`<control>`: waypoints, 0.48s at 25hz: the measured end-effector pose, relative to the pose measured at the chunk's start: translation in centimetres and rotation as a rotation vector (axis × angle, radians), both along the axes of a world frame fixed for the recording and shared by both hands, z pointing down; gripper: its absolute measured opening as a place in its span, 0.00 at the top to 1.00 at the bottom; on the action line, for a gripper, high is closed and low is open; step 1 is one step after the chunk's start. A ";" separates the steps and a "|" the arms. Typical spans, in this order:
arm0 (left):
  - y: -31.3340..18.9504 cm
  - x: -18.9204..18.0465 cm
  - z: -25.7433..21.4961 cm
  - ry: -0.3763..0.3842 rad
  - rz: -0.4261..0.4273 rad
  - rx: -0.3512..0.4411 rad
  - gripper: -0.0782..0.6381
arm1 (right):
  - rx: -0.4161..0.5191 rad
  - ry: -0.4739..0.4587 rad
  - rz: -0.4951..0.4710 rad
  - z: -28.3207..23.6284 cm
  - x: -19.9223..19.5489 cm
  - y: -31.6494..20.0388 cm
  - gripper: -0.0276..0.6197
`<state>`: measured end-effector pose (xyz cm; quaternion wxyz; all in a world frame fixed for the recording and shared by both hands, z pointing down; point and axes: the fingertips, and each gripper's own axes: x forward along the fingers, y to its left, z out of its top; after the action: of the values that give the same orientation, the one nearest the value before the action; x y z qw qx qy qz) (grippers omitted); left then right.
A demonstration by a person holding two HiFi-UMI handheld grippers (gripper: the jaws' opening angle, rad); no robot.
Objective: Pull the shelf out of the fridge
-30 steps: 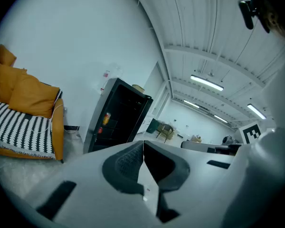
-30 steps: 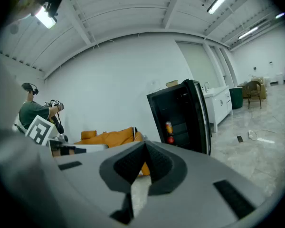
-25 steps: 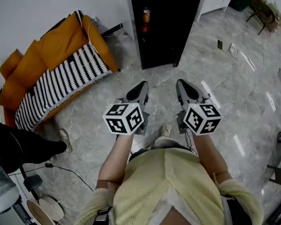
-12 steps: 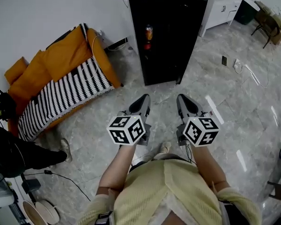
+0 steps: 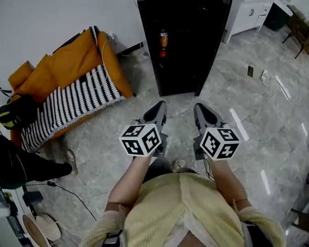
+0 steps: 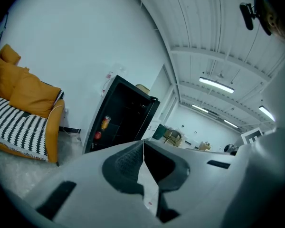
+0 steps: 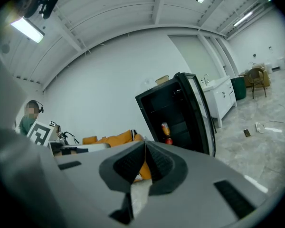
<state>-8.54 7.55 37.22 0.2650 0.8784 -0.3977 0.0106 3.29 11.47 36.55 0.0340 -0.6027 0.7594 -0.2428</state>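
A tall black fridge (image 5: 183, 35) stands open against the white wall, a few steps ahead of me. Its dark shelves hold a can (image 5: 164, 37) and a red item (image 5: 162, 52) below it; the shelves themselves are hard to make out. The fridge (image 6: 121, 120) also shows in the left gripper view, and the fridge (image 7: 178, 115) with its door swung right in the right gripper view. My left gripper (image 5: 158, 110) and right gripper (image 5: 201, 110) are held side by side at waist height, both shut and holding nothing, well short of the fridge.
An orange sofa (image 5: 62, 71) with a black-and-white striped blanket (image 5: 72, 104) stands left of the fridge. White cabinets (image 5: 250, 9) are at the right. A person's dark legs (image 5: 20, 166) and cables are at the left. The floor is grey marble tile.
The view has tilted up and the fridge top has come into sight. Both grippers keep their places and stay shut.
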 end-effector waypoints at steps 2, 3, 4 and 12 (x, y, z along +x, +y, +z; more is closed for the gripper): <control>-0.1 0.5 0.3 0.004 0.001 -0.010 0.85 | -0.009 -0.013 -0.010 0.3 0.1 -0.1 0.91; -0.3 0.7 0.3 0.004 -0.001 -0.012 0.85 | -0.011 -0.017 -0.014 0.4 0.2 -0.2 0.91; -0.5 0.9 0.2 0.003 -0.003 -0.011 0.85 | -0.011 -0.019 -0.018 0.4 0.3 -0.5 0.91; -2.8 1.2 0.4 -0.001 -0.023 -0.024 0.85 | -0.024 -0.031 -0.013 0.8 1.2 -2.3 0.91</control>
<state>-7.29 4.76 37.60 0.2756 0.8705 -0.4077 0.0128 4.48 9.12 37.36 0.0371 -0.5941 0.7598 -0.2614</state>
